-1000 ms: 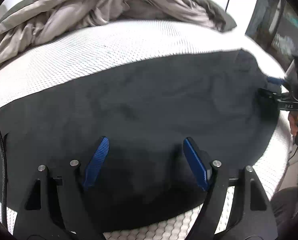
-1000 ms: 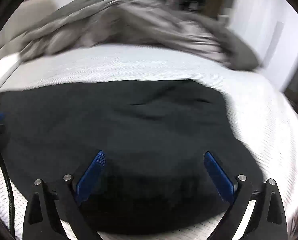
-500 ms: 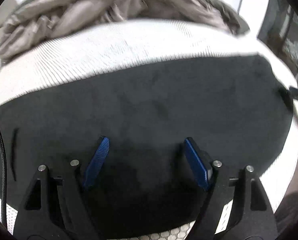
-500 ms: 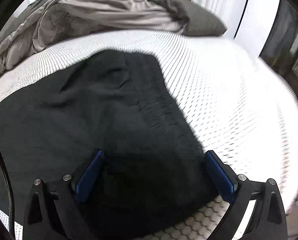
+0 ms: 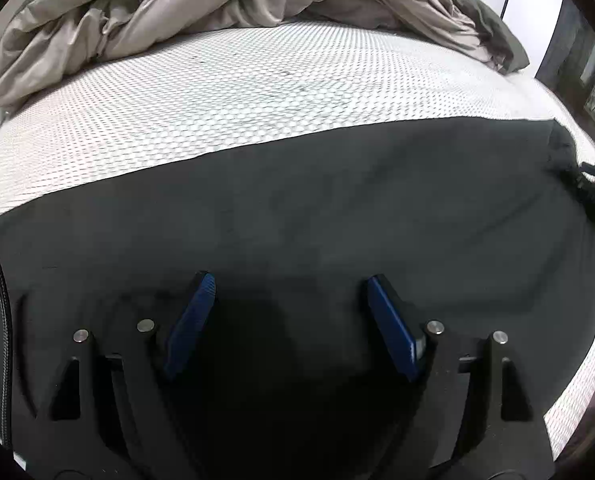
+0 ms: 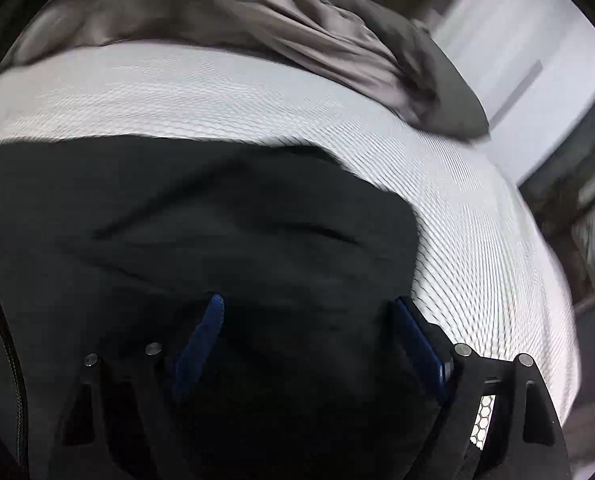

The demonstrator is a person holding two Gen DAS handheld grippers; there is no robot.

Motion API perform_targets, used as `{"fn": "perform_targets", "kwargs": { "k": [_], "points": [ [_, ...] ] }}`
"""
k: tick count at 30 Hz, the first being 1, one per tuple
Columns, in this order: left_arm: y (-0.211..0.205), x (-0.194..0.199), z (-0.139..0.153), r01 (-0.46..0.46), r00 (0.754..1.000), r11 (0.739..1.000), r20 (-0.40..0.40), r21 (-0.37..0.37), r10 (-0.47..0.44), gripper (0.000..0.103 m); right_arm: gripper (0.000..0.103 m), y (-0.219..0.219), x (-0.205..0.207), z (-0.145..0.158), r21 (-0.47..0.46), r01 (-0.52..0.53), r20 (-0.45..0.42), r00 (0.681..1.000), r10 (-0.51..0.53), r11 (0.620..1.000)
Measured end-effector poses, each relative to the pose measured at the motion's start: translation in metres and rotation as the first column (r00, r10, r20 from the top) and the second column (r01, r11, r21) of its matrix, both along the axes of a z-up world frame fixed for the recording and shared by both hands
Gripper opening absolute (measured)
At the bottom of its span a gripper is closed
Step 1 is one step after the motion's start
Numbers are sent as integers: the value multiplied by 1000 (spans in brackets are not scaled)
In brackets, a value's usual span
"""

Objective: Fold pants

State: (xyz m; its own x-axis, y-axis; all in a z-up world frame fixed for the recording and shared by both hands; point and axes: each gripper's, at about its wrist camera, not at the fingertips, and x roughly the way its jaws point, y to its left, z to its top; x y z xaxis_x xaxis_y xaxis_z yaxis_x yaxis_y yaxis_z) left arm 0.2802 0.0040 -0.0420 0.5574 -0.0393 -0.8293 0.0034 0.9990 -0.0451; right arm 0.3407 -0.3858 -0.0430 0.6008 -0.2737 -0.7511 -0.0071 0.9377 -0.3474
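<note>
A: Both grippers are low over the pants (image 5: 317,208) now, dark cloth spread across the white mattress (image 5: 233,88).

B: How far along would you call it?

A: Hard to call. From the left wrist the pants lie as one broad flat band, far edge straight, barely a wrinkle. That could be one fold already in, leg on leg, but I can't tell from here. No compact bundle yet, so I judge most of the folding is still to come.

B: And the right end?

A: Messier. From the right wrist that end of the pants (image 6: 217,220) is creased, with a rounded corner and a few long ridges. The view is blurred, so I won't name which end of the garment it is.

B: Tools?

A: The left gripper (image 5: 287,312) stands wide, blue pads apart, nothing pinched; the cloth lies under and beyond its tips. The right gripper (image 6: 309,332) is wide too but its jaws are closing, with cloth in the gap; I see no pad pressing on it yet.

B: Anything in the way?

A: A crumpled grey duvet (image 5: 217,4) sits at the far end of the bed, well apart from the pants. The near edge of the pants runs under both tools, close to the mattress edge.
</note>
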Motion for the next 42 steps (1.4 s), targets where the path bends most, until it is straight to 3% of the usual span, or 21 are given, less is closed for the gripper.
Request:
{"fn": "perform_targets", "kwargs": {
  "k": [2, 4, 6, 8, 11, 14, 16, 18, 20, 21, 24, 26, 30, 32, 34, 36, 39, 40, 42],
  "points": [
    [7, -2, 9, -17, 1000, 1000, 4, -9, 18, 76, 82, -21, -2, 10, 77, 46, 2, 999, -46, 996],
    [11, 0, 24, -16, 997, 999, 72, -32, 18, 76, 78, -20, -2, 28, 79, 38, 42, 998, -41, 996],
    [12, 10, 29, -38, 994, 999, 99, -26, 41, 76, 78, 5, -2, 46, 103, -26, 92, 996, 17, 994],
    [14, 20, 24, -58, 996, 998, 70, -35, 61, 76, 78, 34, 4, 51, 168, -127, 80, 990, 115, 978],
    [19, 36, 4, -67, 998, 998, -2, -12, 67, 76, 77, 99, 17, 31, 224, -312, 10, 948, 318, 923],
    [27, 35, -2, -54, 999, 999, 3, -7, 54, 76, 78, 124, 24, -3, 86, -370, -58, 925, 375, 925],
    [31, 31, -2, -56, 998, 998, 0, 6, 56, 76, 79, 100, 29, -6, 64, -329, -46, 942, 333, 942],
    [36, 27, -1, -59, 998, 998, -1, 7, 59, 76, 78, 58, 38, -4, -39, -177, -22, 984, 177, 983],
    [43, 25, -1, -69, 998, 997, 0, 15, 69, 76, 76, 15, 48, -4, 11, -94, -29, 995, 95, 995],
    [43, 23, -1, -77, 997, 997, 0, 18, 77, 76, 77, -2, 49, -4, -7, -27, -15, 1000, 27, 1000],
    [39, 10, 12, -112, 993, 992, 33, 52, 110, 75, 77, -17, 38, 5, 21, 9, 25, 1000, -10, 1000],
    [29, -2, 26, -100, 991, 994, 91, 41, 95, 75, 77, -12, 22, 17, 34, -5, 45, 999, 3, 999],
    [-10, -27, 44, 35, 988, 998, 151, -47, -28, 76, 81, 21, -15, 34, 136, -109, 49, 993, 103, 985],
    [-31, -36, 38, 90, 989, 993, 121, -76, -81, 77, 83, 45, -31, 35, 230, -147, 53, 989, 138, 962],
    [-52, -45, 28, 134, 989, 984, 77, -121, -125, 78, 83, 70, -49, 28, 379, -180, 19, 982, 187, 908],
    [-73, -56, 20, 177, 984, 979, 55, -104, -172, 78, 84, 86, -64, 24, 429, -184, 3, 979, 202, 884],
    [-93, -71, 8, 223, 974, 975, 36, 7, -224, 84, 84, 119, -92, 9, 410, -214, -22, 969, 244, 887],
    [-90, -75, 4, 216, 976, 976, 21, 14, -216, 85, 84, 122, -97, 1, 355, -220, -29, 969, 246, 909],
    [-81, -81, 3, 196, 980, 980, 19, 45, -197, 97, 86, 120, -110, -11, 211, -198, -15, 979, 205, 957]
  ]
}}
